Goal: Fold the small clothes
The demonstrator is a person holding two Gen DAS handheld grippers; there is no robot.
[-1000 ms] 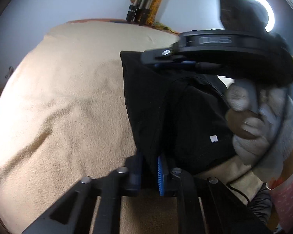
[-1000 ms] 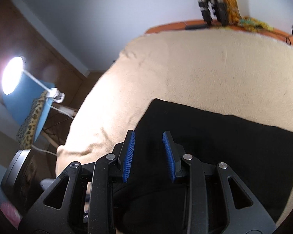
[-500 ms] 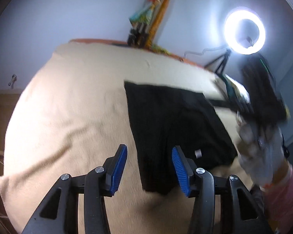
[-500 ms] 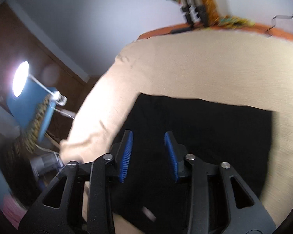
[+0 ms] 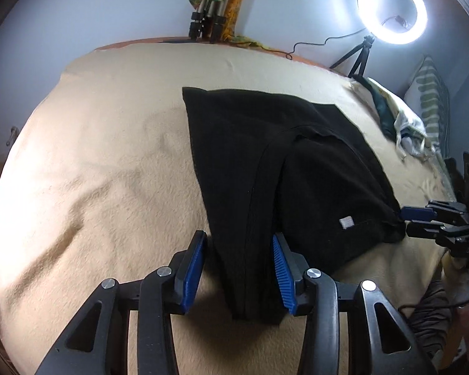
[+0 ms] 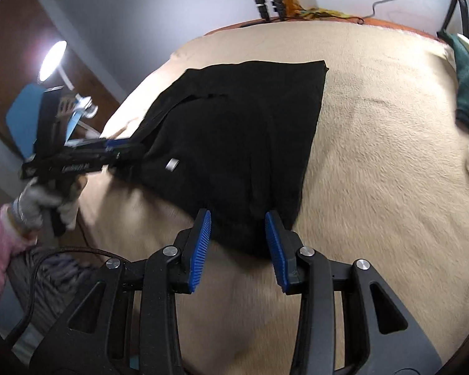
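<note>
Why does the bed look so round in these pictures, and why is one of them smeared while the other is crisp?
Left wrist view: the fisheye lens bulges the beige blanket, the ring light glares white, and the black garment is sharp. Right wrist view: same bulge, but motion blur smears the blanket edge, the gloved hand and the other gripper.

Count: one black garment bearing one small white tag, one beige blanket, two grippers, left and right, each with two blue-padded fingers, one ring light, one striped pillow.
</note>
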